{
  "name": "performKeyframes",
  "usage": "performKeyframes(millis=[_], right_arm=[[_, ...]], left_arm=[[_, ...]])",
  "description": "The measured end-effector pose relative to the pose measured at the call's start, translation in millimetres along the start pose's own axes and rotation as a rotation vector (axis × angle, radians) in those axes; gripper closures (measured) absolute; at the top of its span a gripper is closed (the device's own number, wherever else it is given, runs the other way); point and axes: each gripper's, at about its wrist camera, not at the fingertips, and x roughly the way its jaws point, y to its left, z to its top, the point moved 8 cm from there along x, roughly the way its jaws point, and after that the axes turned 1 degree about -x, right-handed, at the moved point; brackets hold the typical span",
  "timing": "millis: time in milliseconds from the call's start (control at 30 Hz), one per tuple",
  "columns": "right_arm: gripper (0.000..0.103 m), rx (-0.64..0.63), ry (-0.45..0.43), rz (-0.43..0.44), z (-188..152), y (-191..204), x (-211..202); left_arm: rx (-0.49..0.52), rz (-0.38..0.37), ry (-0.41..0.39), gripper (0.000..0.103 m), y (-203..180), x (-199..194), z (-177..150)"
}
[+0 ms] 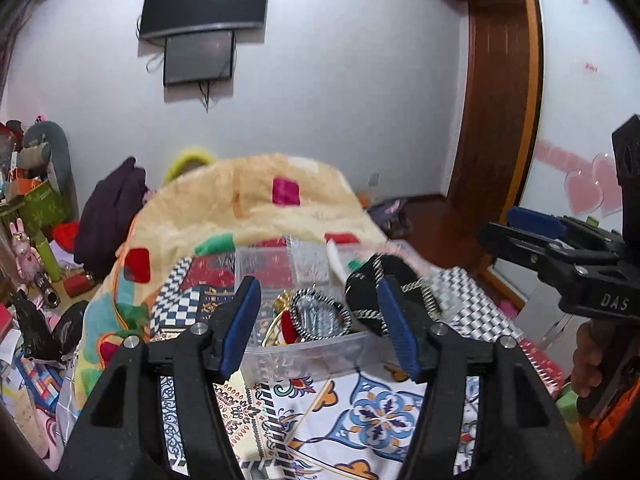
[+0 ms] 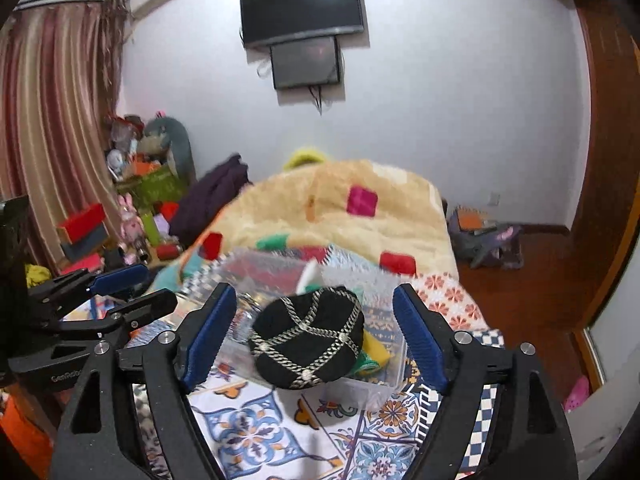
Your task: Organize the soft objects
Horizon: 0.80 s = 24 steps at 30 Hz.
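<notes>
Black cap sits on the near rim of the clear bin on the bed, half out. My right gripper is spread wide around it, left gripper also apart, both empty. I'd close gently on the crown, then tuck it down inside.

I count two grippers in my hands: my left gripper and my right gripper, each with two blue-padded fingers spread apart. One clear plastic box sits on the bed. One black cap with silver chain trim lies at the box's edge, and in my left view a second chain-trimmed piece shows inside the box, though I cannot tell what it is. One fluffy blanket is heaped behind. Two dark screens hang on the wall: one television and one smaller screen under it. One pink rabbit toy stands among the clutter.
</notes>
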Motion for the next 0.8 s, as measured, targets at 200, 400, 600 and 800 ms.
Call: performKeyframes(millis=[200,400,600,800], right_arm=[[0.021,-0.038,-0.075,0.009,7,19,-36],[0.01,-0.048,-0.128,0.008,0,28,-53],[0.0,-0.059,-0.179,-0.015,-6,31,-64],[0.0,-0.045,-0.174,0.0,-12,30,-61]], left_arm=[[-0.019,-0.024,-0.072,0.036,-8,-39,7],[-0.017,-0.044,-0.119,0.021,-18,-64,5],[0.002,-0.022,-0.162,0.01,-26,-76,2],[0.016,-0.002,-0.171,0.006,-28,-75,-1]])
